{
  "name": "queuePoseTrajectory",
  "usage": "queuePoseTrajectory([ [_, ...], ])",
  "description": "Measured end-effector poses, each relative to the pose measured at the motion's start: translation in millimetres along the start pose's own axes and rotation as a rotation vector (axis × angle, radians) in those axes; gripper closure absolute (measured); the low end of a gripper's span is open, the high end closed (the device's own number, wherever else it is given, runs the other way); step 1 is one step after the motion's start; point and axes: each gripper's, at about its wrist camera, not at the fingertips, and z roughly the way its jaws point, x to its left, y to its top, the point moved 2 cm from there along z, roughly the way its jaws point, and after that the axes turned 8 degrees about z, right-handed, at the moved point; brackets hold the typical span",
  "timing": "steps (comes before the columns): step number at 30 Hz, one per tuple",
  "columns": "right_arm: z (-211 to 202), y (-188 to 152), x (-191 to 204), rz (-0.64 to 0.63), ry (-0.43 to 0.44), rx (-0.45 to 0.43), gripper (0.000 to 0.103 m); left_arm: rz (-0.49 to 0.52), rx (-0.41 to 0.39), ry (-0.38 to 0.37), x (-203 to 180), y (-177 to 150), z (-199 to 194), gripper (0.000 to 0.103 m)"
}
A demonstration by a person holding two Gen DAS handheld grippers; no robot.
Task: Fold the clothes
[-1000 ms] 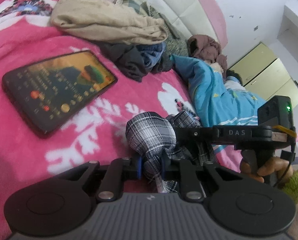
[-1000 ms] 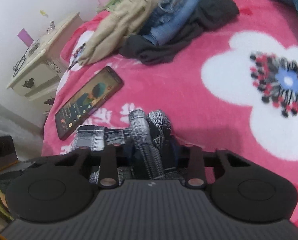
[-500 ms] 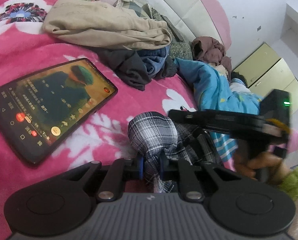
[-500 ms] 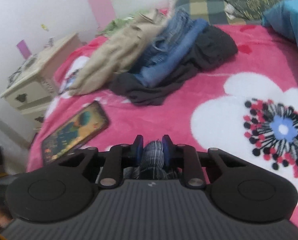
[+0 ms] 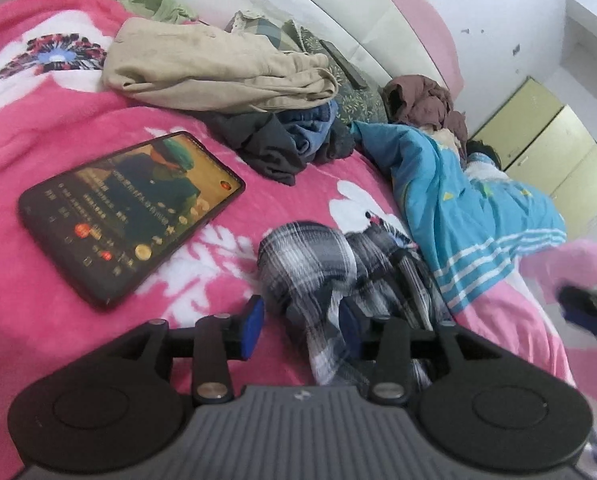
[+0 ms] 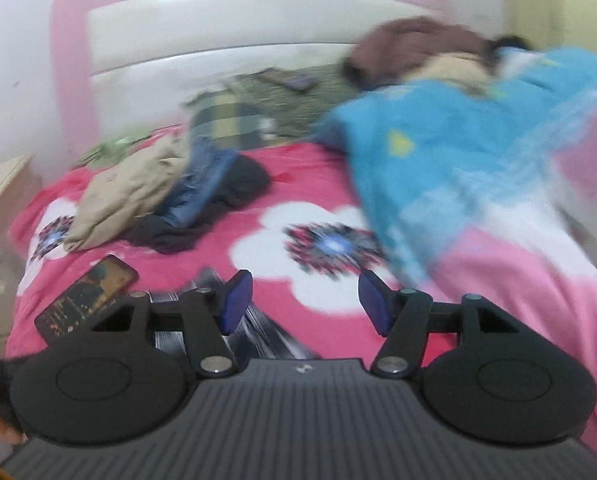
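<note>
In the left wrist view, at 6 o'clock, the left claw (image 5: 302,322) has its jaws opening, at a moderate gap. The plaid garment (image 5: 310,264) lies bunched on the pink bed blanket (image 5: 38,152), and a strip of it still runs between the blue pads (image 5: 252,322). The 9 o'clock pad stands clear of the cloth; contact at the other pad cannot be confirmed. A phone (image 5: 126,212) with a lit screen lies flat at 9 o'clock of the garment, near it but apart. A pile of clothes (image 5: 226,68), beige on top with blue and dark items beneath, sits at 12 o'clock. A blue quilt (image 5: 470,204) lies at 2 o'clock, just beside the garment. A blurred dark shape at the 3 o'clock edge cannot be identified.

In the right wrist view, which is motion-blurred, the right claw (image 6: 304,302) has its jaws opening, wide, with nothing between the pads. The plaid garment (image 6: 258,328) lies at 7 o'clock of the claw, on the bed blanket (image 6: 202,256), partly hidden by the claw body. The phone (image 6: 86,298) lies at 9 o'clock. The pile of clothes (image 6: 138,192) is at 11 o'clock, the blue quilt (image 6: 438,152) at 1 o'clock, and the headboard (image 6: 218,20) at 12 o'clock.
</note>
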Motion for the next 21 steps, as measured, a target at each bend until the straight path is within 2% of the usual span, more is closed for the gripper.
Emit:
queuePoseTrajectory([
  [4, -30.9, -48.6, -15.4, 0.0, -0.068, 0.005, 0.048, 0.021, -0.029, 0.01, -6.4, -4.4, -9.2, 0.06],
  [6, -26.2, -67.1, -13.6, -0.046, -0.069, 0.035, 0.057, 0.026, -0.07, 0.027, -8.4, -4.2, -15.1, 0.06],
  [9, -12.7, -87.3, -7.9, -0.147, -0.066, 0.081, 0.065, 0.05, -0.121, 0.035, -13.6, -2.7, -19.7, 0.06],
  [11, -1.6, -83.2, -15.5, -0.146, -0.049, 0.078, 0.067, 0.079, -0.136, 0.028, -19.5, -3.1, -19.6, 0.06],
  [14, 16.2, -65.2, -45.3, -0.054, -0.042, 0.065, 0.067, 0.142, -0.114, -0.009, -32.8, -5.3, -10.2, 0.06],
  [17, 43.1, -50.8, -79.3, 0.039, -0.001, 0.1, 0.066, 0.193, -0.083, -0.031, -44.2, -9.5, 2.0, 0.06],
  [21, 77.8, -44.3, -94.6, 0.095, 0.097, 0.191, 0.065, 0.218, -0.07, -0.026, -53.5, -11.8, 15.9, 0.06],
])
